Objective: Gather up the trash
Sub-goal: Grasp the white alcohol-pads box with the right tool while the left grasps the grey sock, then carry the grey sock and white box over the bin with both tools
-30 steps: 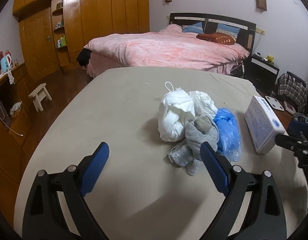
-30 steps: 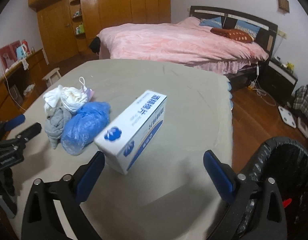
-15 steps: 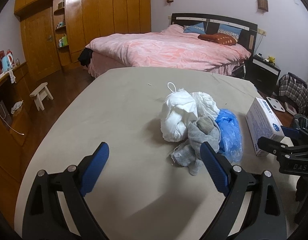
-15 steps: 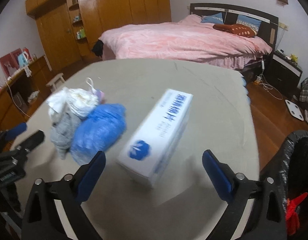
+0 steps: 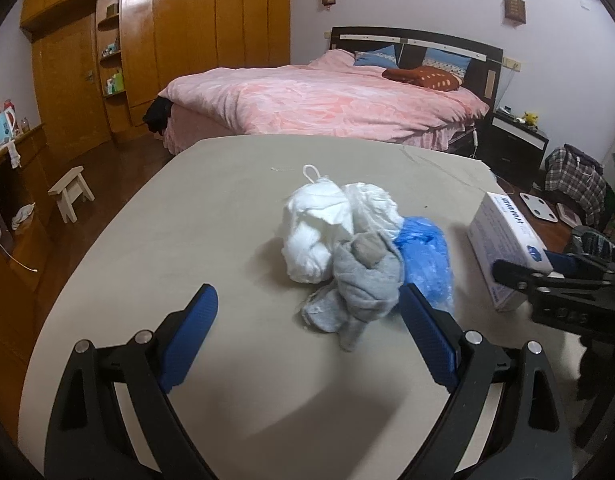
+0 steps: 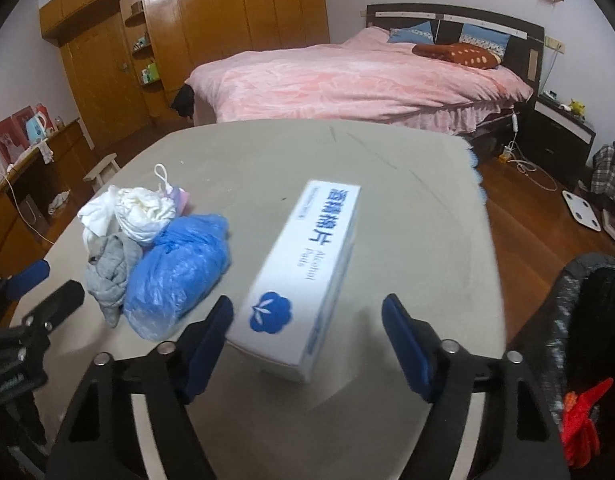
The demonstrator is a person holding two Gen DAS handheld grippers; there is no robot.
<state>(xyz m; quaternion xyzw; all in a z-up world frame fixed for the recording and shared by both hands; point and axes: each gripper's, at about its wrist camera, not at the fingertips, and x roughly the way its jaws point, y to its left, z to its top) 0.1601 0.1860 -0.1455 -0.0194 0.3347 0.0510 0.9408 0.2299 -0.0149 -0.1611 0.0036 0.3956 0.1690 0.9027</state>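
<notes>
Trash on the table, both grippers spread wide.

Left wrist view: the left gripper (image 5: 307,340) hangs over the table (image 5: 155,248) with its jaws wide apart and nothing in them. A pile sits near the middle of the table: a white wad (image 5: 319,228), a gray sock (image 5: 363,280) and a blue bag (image 5: 427,260), all touching. The box (image 5: 503,240) lies near the table's right edge, and the right gripper (image 5: 547,276) is just beside it.
Right wrist view: the right gripper (image 6: 307,340) has its jaws spread, with the near end of the box (image 6: 307,280) between them. I cannot tell if they touch it. The blue bag (image 6: 179,272) lies left of the box. A black bin (image 6: 587,320) stands past the table's right edge.
</notes>
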